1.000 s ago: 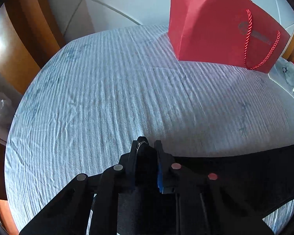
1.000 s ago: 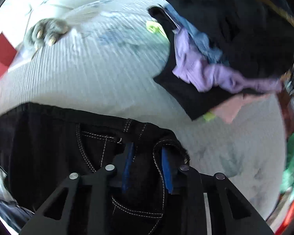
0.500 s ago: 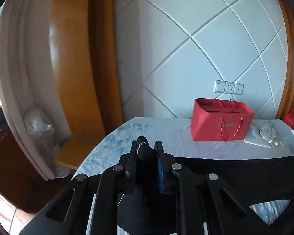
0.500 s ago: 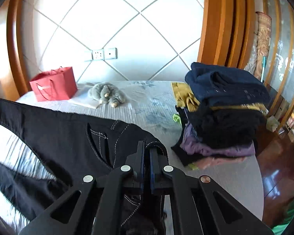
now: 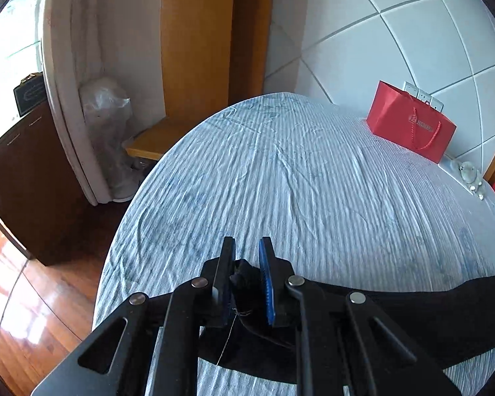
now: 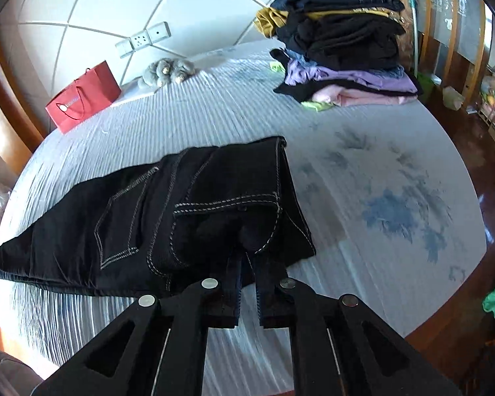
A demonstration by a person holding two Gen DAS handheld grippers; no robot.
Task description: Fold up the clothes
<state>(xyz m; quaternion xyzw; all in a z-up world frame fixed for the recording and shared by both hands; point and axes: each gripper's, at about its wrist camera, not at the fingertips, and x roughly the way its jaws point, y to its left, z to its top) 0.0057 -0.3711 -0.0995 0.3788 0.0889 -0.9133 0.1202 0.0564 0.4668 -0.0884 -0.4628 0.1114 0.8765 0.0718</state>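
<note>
Black jeans with white stitching (image 6: 188, 211) lie flat on the blue-striped bed, waistband to the right, legs running left. My right gripper (image 6: 247, 257) is open at the near waist corner, its tips reaching just under the cloth edge. In the left wrist view the jeans' leg end (image 5: 412, 316) lies across the lower right. My left gripper (image 5: 247, 254) is open, with a bunched bit of the black hem sitting loose between its fingers.
A red paper bag (image 5: 412, 125) (image 6: 82, 99) stands at the headboard. A grey plush toy (image 6: 168, 71) lies beside it. A tall stack of folded clothes (image 6: 343, 39) sits at the bed's far right. The bed's left edge drops to a wooden floor (image 5: 33, 297).
Both grippers were shut on the jeans and holding them lifted. Now the jeans lie flat on the bed and both grippers have opened.
</note>
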